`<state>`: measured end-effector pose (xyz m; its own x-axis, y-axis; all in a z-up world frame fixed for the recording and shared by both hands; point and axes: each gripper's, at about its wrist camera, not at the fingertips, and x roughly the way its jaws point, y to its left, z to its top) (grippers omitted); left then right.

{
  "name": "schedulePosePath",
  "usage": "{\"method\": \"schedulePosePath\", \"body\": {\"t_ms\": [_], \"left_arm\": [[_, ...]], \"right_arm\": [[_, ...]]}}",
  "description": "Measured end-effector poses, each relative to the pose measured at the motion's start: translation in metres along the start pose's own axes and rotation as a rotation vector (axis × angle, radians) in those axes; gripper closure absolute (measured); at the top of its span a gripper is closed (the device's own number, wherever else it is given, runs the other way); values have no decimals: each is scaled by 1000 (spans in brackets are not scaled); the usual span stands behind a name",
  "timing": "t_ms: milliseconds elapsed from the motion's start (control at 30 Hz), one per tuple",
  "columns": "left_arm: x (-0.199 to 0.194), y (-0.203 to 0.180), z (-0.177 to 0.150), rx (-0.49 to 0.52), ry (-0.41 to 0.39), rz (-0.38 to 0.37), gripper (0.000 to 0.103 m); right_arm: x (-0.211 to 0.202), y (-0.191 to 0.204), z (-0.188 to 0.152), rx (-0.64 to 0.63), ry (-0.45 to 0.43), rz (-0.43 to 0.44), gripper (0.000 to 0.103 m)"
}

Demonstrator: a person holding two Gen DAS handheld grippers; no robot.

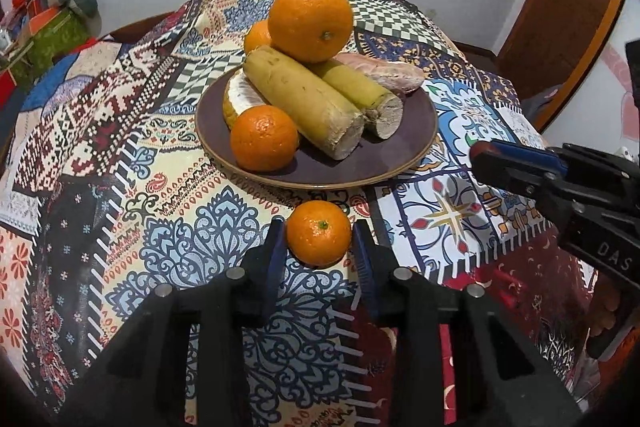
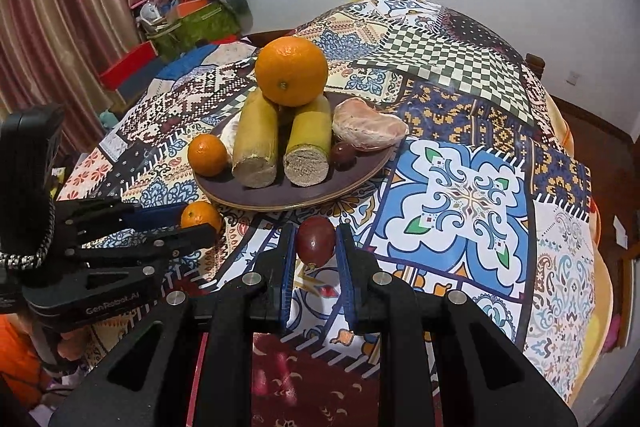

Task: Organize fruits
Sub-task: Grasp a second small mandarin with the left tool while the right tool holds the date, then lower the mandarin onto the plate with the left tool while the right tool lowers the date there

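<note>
left gripper (image 1: 319, 239): blue-padded jaws either side of a small round orange mandarin (image 1: 319, 233), on the patterned tablecloth (image 1: 200, 239) just before the plate; pads at its skin, firm grip uncertain.
right gripper (image 2: 315, 241): jaws flanking a dark red oval passion fruit (image 2: 315, 241), same doubt.
risk: the large orange (image 2: 291, 71) sits atop two yellow sugarcane lengths (image 2: 256, 139); a nudge while adding fruit may roll it off.
round brown plate (image 1: 416, 131): holds cane, large orange, mandarins, peeled pomelo segments, another dark fruit.
</note>
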<state>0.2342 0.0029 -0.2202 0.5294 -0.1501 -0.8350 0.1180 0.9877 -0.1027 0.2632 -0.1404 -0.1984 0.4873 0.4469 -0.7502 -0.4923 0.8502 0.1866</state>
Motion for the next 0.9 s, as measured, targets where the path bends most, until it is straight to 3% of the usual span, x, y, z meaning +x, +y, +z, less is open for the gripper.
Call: {"method": "schedulePosePath", "body": {"t_ms": [500,900], "left_arm": [[-27,-11,23,17,-90,-5,69],[-11,-9,33,13,-73,-14,69]], "right_arm": [[-9,-5,17,-1,-60,5,85],[15,2,29,-32,-43,35,85]]}}
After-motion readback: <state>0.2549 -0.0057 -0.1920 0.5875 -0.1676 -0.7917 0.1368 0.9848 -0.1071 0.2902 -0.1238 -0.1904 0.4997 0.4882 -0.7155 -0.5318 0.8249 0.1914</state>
